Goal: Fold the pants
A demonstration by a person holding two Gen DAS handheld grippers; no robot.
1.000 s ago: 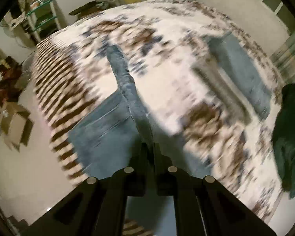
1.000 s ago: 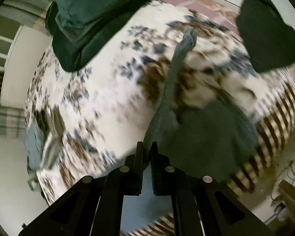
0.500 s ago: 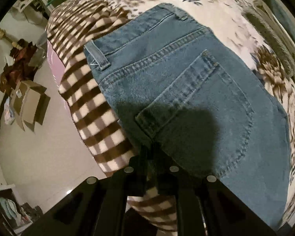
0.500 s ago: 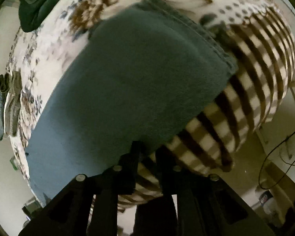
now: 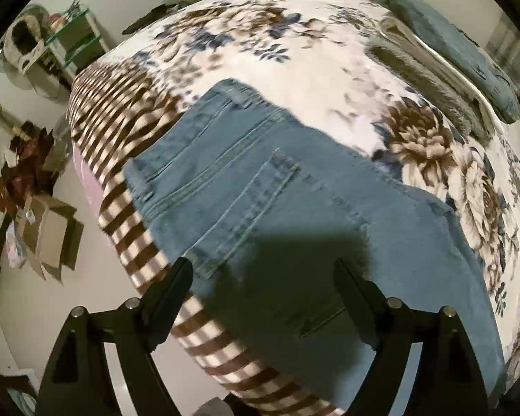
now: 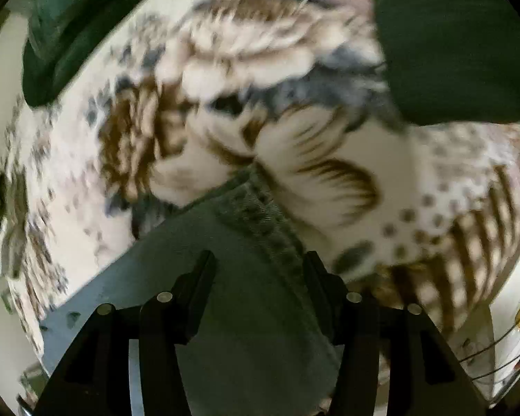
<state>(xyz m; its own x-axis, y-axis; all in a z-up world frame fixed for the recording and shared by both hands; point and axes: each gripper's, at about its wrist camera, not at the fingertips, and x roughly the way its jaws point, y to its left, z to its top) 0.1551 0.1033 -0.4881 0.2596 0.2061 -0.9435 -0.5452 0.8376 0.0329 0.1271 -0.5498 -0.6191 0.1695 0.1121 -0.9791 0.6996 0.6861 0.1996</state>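
Pants: blue jeans, lying flat on the bed at its striped edge. In the left wrist view the seat side faces up, back pocket and waistband showing, the waistband end toward the bed's striped border. A dark shadow falls across the denim just ahead of the gripper.

Left gripper: jaws wide apart, nothing between them but the denim below. One finger sits over the striped border at the bed's edge, the other over the jeans. Cannot tell whether the fingertips touch the cloth.

Right gripper: jaws apart as well, holding nothing. Between them shows a thick stitched hem or seam of the jeans, running away from the gripper onto the bed's flowered cover. View is blurred; contact with the cloth cannot be told.

Elsewhere on the bed, left wrist view: a stack of folded clothes at the far side from the jeans, denim on top, grey and white layers beneath. Right wrist view: two dark green cloth items, one on the bed beyond the jeans toward the striped edge, the other at the opposite far corner.

Off the bed, past its striped border in the left wrist view: cardboard boxes on the floor and a shelf rack against the wall.
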